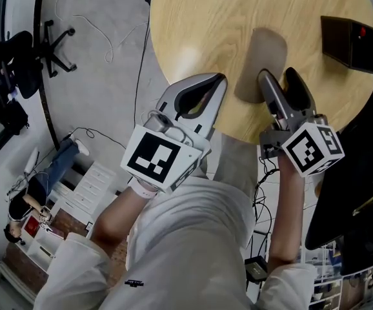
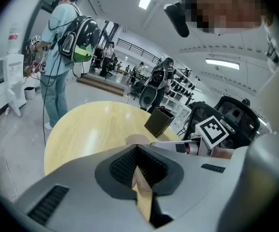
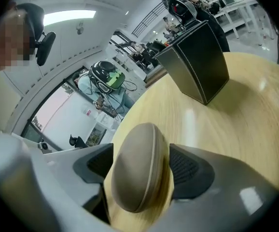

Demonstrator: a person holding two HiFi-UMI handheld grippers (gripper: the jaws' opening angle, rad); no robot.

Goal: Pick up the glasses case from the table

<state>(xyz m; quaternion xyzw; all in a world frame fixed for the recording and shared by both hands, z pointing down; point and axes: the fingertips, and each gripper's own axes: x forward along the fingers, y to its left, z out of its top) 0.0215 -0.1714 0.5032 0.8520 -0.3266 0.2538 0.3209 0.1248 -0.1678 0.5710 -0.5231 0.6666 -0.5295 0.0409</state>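
1. Head view: the taupe glasses case (image 1: 261, 60) lies on the round wooden table (image 1: 199, 18), close to its near edge. Its long axis runs from that edge toward the table's middle, leaning slightly right at the far end. The right gripper (image 1: 277, 74) reaches over the edge at the case's near end. The left gripper (image 1: 220, 79) hangs just beside it on the left, at the table's rim. A dark box (image 1: 351, 42) sits well apart at the far right.
2. Left gripper view: the left gripper (image 2: 136, 146) is clenched, with its jaw tips meeting and nothing between them. Beyond them a sliver of the glasses case (image 2: 136, 139) shows on the table (image 2: 86, 129), with the dark box (image 2: 160, 121) farther off.
3. Right gripper view: the right gripper (image 3: 143, 178) is spread wide. The rounded near end of the glasses case (image 3: 137, 166) stands between its jaws and points at the camera. A gap shows on the left, and the right pad is very near; the case is not squeezed. The dark box (image 3: 200, 66) stands farther back on the table (image 3: 236, 124).
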